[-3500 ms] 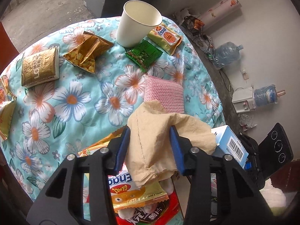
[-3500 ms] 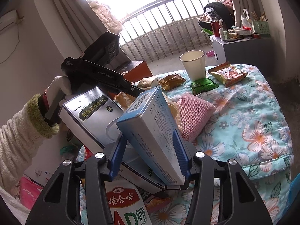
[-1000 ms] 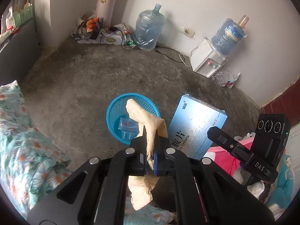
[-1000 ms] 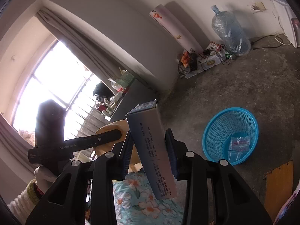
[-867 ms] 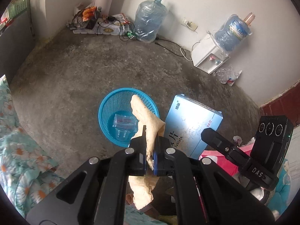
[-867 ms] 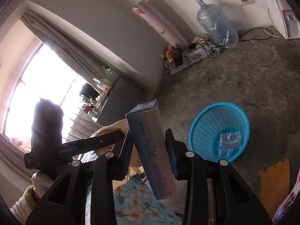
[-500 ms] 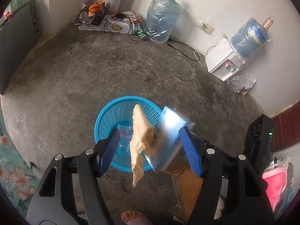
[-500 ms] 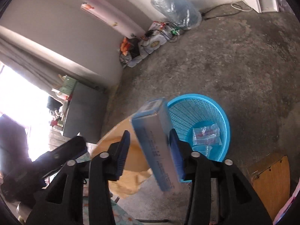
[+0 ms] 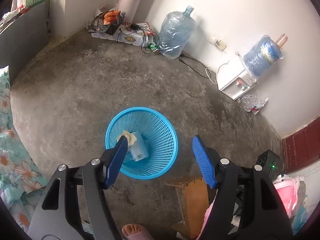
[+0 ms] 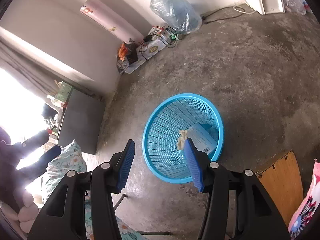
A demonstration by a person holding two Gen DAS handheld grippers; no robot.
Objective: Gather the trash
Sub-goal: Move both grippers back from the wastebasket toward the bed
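Note:
A blue mesh basket point(image 9: 164, 140) stands on the concrete floor below both grippers. Inside it lie a crumpled tan paper point(image 9: 130, 137) and a light blue carton point(image 9: 139, 149). My left gripper point(image 9: 159, 140) hangs open above the basket with nothing between its fingers. In the right wrist view the same basket point(image 10: 164, 132) holds the carton point(image 10: 202, 138) and the tan paper point(image 10: 182, 139). My right gripper point(image 10: 159, 143) is open and empty over the basket's near left rim.
A low wooden stool point(image 9: 194, 198) stands right beside the basket. A big water jug point(image 9: 176, 32), cables and a white dispenser point(image 9: 236, 82) line the far wall. The floral-cloth table edge point(image 9: 8, 140) is at left, a person's slippered foot point(image 9: 134, 230) below.
Both grippers opened over the basket: the tan paper left the left jaws and the carton left the right jaws, and both fell in. Both hands sank closer to the basket.

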